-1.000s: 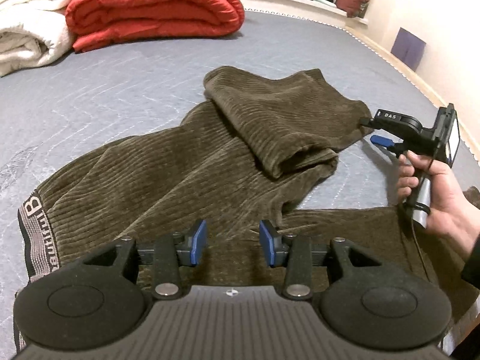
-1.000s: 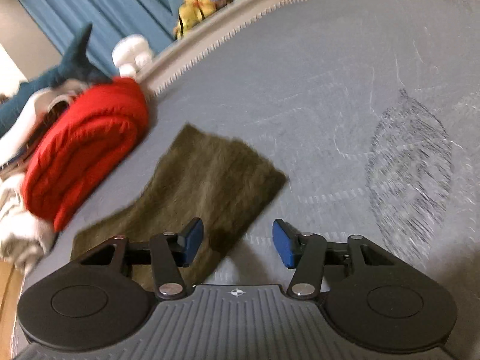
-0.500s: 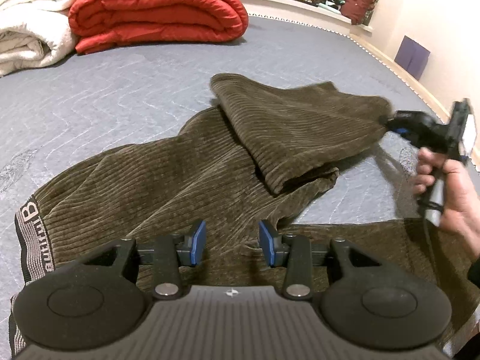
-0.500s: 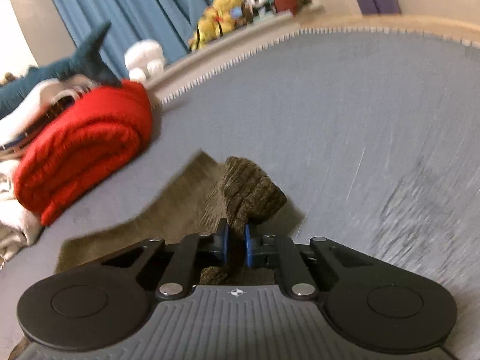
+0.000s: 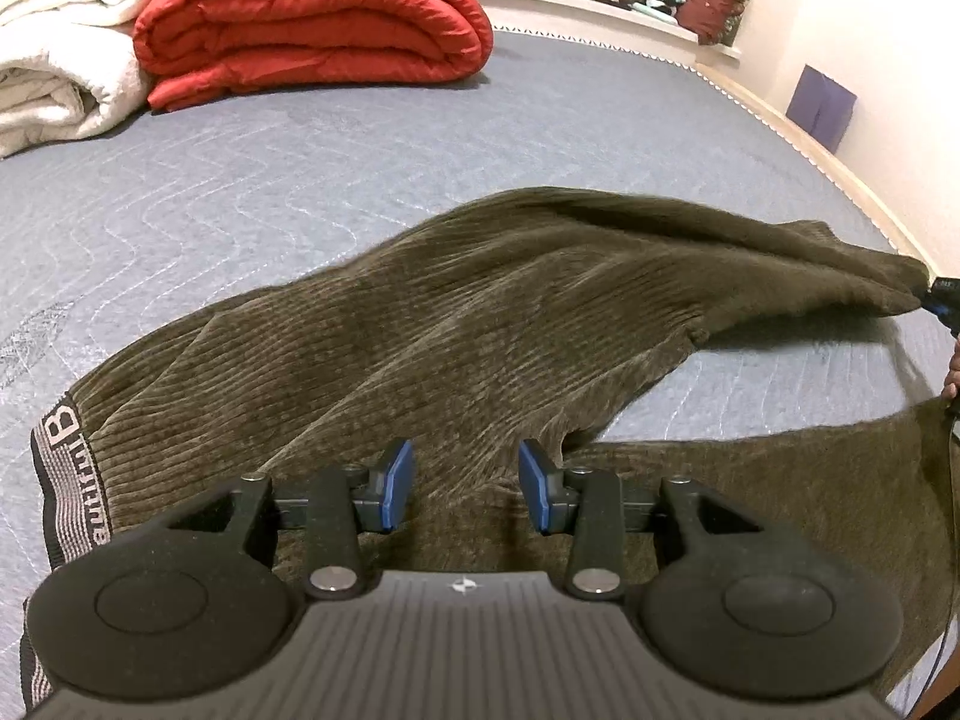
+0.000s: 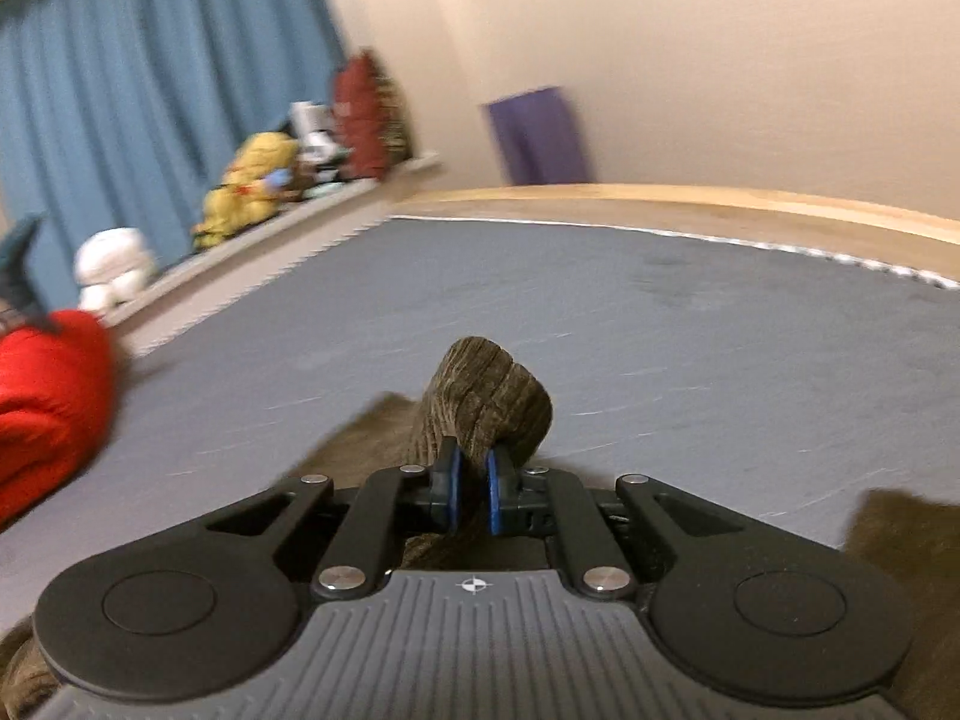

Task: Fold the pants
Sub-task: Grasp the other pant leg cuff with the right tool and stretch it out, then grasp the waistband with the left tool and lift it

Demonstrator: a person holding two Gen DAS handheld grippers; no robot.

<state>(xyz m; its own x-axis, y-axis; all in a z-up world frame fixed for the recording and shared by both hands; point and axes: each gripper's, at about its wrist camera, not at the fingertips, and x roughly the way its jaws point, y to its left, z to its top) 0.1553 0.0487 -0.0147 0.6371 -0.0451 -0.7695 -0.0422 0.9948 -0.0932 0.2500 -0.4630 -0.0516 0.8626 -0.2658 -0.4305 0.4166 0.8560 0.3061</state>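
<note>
1. The pants (image 5: 420,348), brown corduroy, lie spread on the gray quilted mattress (image 5: 360,138). The waistband (image 5: 72,474), with its gray lettered elastic, sits at the left edge of the left wrist view.
2. Their long axis runs roughly left to right across that view, waistband to the left and legs pointing right.
3. The far leg (image 5: 690,264) is lifted off the mattress and stretched toward the right edge, its cuff raised and pulled taut. The near leg (image 5: 780,480) lies flat, running right along the bottom of the view, and the two legs part in a V with bare mattress between them.
4. The right gripper (image 6: 471,495) has its blue pads closed tightly on a bunched fold of the far leg's cuff (image 6: 492,402), which bulges up just past the fingertips. In the left wrist view it shows only as a sliver at the right edge, at the cuff's tip.
5. The left gripper (image 5: 465,486) hovers over the crotch area with its fingers spread wide, gripping nothing.
6. A folded red comforter (image 5: 312,12) and a white blanket (image 5: 60,42) lie at the far end of the mattress, well apart from the pants.
</note>
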